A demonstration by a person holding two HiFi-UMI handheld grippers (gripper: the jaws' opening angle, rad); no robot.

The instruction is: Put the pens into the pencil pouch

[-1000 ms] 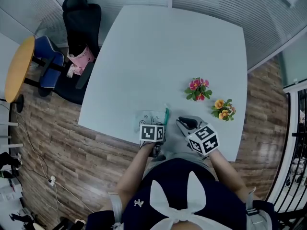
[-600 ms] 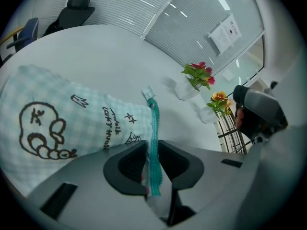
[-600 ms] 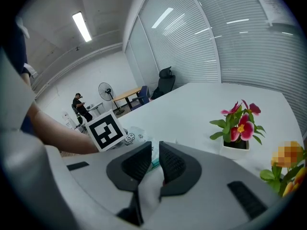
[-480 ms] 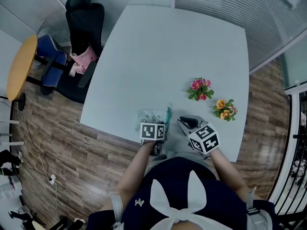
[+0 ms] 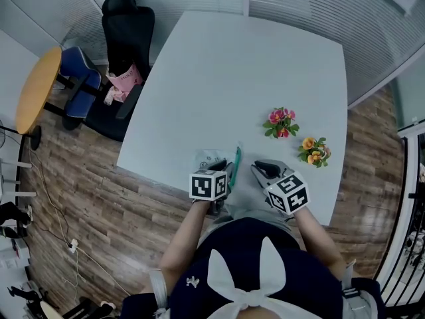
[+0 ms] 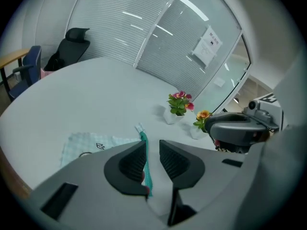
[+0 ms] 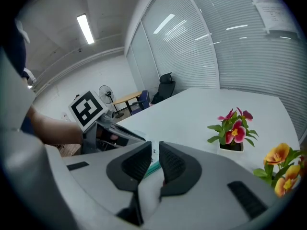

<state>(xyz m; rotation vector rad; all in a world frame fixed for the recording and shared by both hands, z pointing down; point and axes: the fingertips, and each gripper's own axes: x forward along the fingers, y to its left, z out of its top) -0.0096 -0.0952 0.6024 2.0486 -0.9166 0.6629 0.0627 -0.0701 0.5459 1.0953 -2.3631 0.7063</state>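
Observation:
A pale green checked pencil pouch with a teal zip edge lies flat near the white table's front edge. My left gripper hangs just above it. Its jaws have just been opening and nothing is between them; the gap shows only the zip edge and the pouch below. To the right of the pouch my right gripper points at the zip edge. It stands open by a narrow gap with nothing in it, and appears in the left gripper view as the right gripper. No pen shows in any view.
Two small potted flowers stand right of the pouch, a pink one and an orange one. A black office chair and a round wooden table stand beyond the table's left side. Glass walls with blinds run behind.
My left gripper has lifted off the pouch, so its marker cube looks bigger and nearer. The right gripper has kept its place beside the zip edge.

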